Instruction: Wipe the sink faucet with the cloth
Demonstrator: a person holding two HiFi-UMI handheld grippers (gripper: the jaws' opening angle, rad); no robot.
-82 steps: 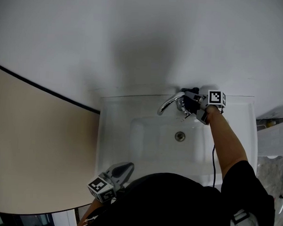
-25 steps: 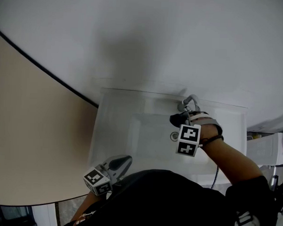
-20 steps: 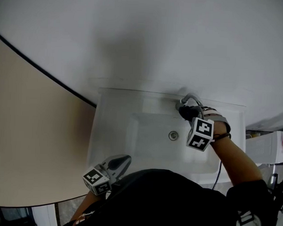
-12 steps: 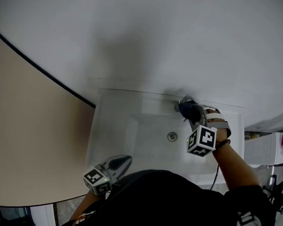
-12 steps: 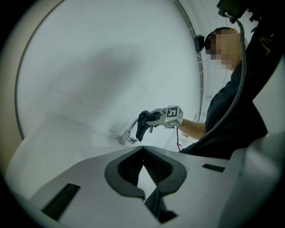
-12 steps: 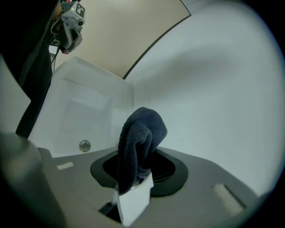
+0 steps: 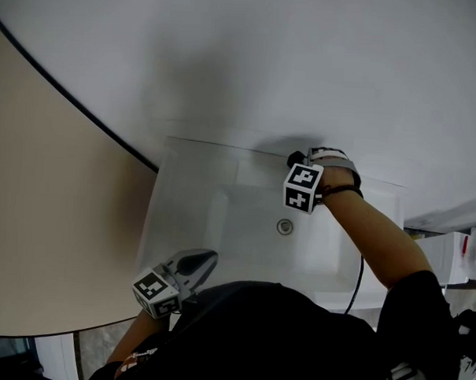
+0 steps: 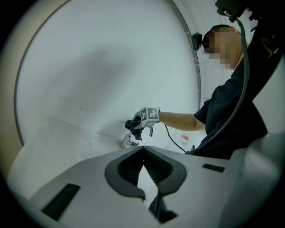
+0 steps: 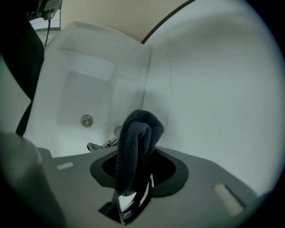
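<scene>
**A:** Where is the cloth?

**B:** The dark cloth [image 9: 138, 133] stands bunched between the jaws of the right gripper [image 9: 136, 173]. It is at the far rim of the white sink [image 7: 164, 221], right of the middle. The jaws stand fairly wide round the thick fold and have just been opening a little. Even so, the cloth is between them and they have hold of it.

**A:** And the faucet?

**B:** The chrome faucet [image 9: 101, 144] sits on that far rim, against the white wall [image 7: 306, 70]. In the right gripper view its spout shows just left of the cloth and below it, reaching out over the basin, where the drain [image 7: 284, 226] lies. In the head view the gripper and cloth cover it. In the left gripper view the cloth sits right at the faucet's top, but I cannot tell whether it touches.

**A:** What about the other hand?

**B:** The left gripper [image 7: 207, 259] is at the sink's near left corner, close to the person's body and well apart from the faucet. Its jaws are closed together with nothing between them. It points across the basin toward the right gripper.
</scene>
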